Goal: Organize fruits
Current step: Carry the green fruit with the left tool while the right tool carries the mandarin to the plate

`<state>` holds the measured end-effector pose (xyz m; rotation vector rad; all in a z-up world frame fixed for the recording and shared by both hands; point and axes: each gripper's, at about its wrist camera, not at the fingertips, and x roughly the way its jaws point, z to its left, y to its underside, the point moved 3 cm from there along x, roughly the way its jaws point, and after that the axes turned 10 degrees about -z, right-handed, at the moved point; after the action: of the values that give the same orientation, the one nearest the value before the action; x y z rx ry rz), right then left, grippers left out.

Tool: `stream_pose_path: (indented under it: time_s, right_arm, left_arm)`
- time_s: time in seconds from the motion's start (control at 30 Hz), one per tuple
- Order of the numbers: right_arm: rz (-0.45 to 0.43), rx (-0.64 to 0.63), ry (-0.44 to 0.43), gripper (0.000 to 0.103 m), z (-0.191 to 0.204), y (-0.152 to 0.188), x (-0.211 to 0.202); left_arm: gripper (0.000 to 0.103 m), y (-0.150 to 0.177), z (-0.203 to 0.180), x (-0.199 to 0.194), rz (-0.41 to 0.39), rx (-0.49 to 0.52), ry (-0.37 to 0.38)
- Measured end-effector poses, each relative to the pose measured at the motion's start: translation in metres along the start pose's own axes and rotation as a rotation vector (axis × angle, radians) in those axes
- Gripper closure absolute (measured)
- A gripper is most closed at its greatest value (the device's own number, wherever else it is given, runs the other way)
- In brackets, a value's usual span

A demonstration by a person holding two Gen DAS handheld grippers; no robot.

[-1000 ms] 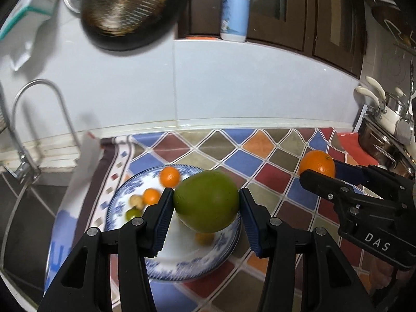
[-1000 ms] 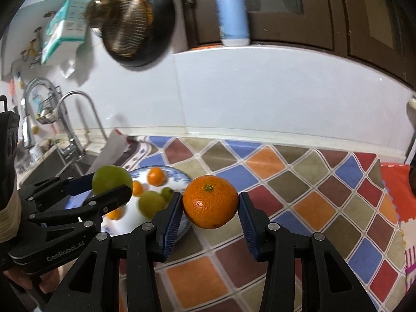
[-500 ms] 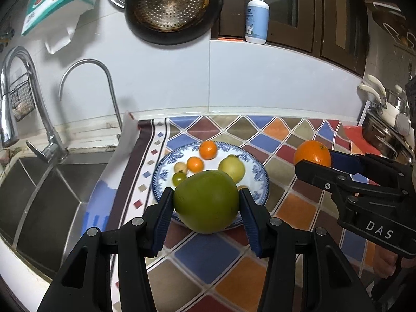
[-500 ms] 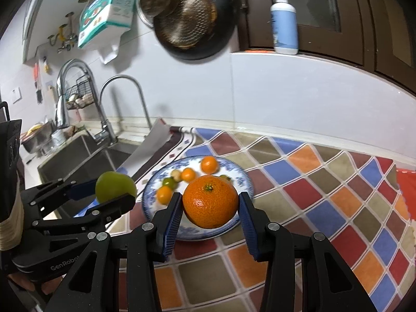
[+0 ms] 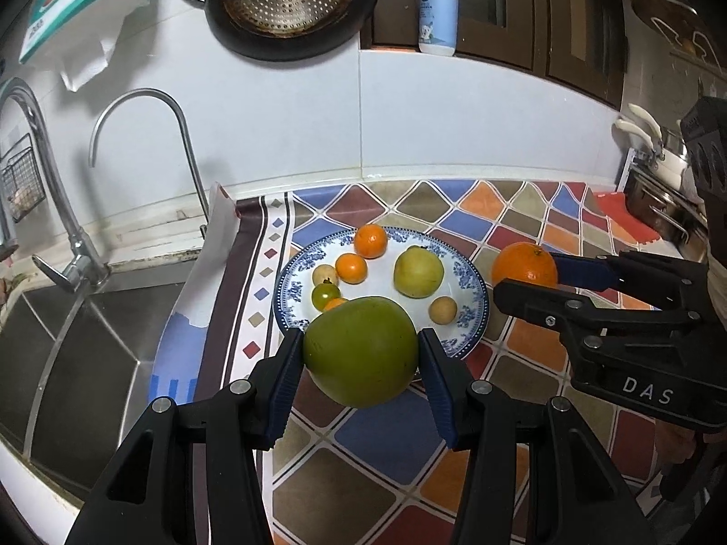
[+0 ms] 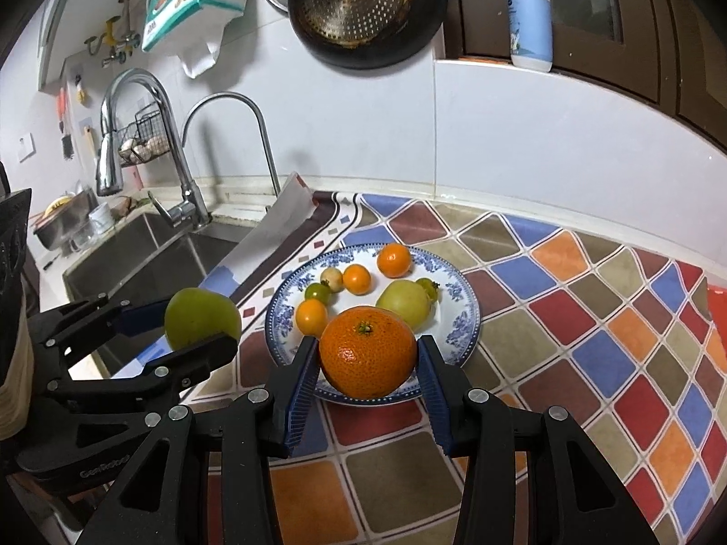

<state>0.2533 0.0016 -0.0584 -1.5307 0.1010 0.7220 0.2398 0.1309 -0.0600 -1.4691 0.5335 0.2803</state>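
Observation:
My left gripper [image 5: 361, 354] is shut on a large green fruit [image 5: 361, 352], held in the air just in front of a blue-and-white plate [image 5: 475, 288]. From the right wrist view that same green fruit [image 6: 202, 318] hangs left of the plate [image 6: 468, 313], in the left gripper [image 6: 204, 324]. An orange [image 6: 368, 352] sits clamped in my right gripper [image 6: 368, 359], over the plate's near rim; in the left wrist view the orange [image 5: 525, 265] in the right gripper [image 5: 527, 272] hangs right of the plate. Several small fruits lie on the plate: a yellow-green one [image 5: 418, 270], small oranges and a green tomato.
A steel sink [image 5: 77, 345] with taps [image 5: 181, 136] lies to the left. The counter wears a colourful diamond-patterned mat [image 6: 590, 340]. A dark pan with a strainer [image 6: 363, 9] hangs on the wall, a pump bottle [image 6: 529, 13] stands on the ledge, and steel cookware [image 5: 659, 204] sits far right.
Both grippers have drawn back from the plate with their fruits still held. The plate now appears farther off, and the sink and taps have come into view on the left.

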Motion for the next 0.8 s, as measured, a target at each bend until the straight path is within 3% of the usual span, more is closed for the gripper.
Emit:
stream_pose_path:
  time_s: [0.5,0.8]
  right_arm:
    - [0.079,-0.042,-0.024,0.059,-0.019,0.0,0.051]
    - [0.127,-0.048,0.005,0.059,-0.049,0.007,0.081]
  left_arm:
    - [0.053,0.005,-0.006,0.059,0.066,0.001,0.054]
    - [0.053,0.009,-0.019,0.094,0.11,0.018,0.072]
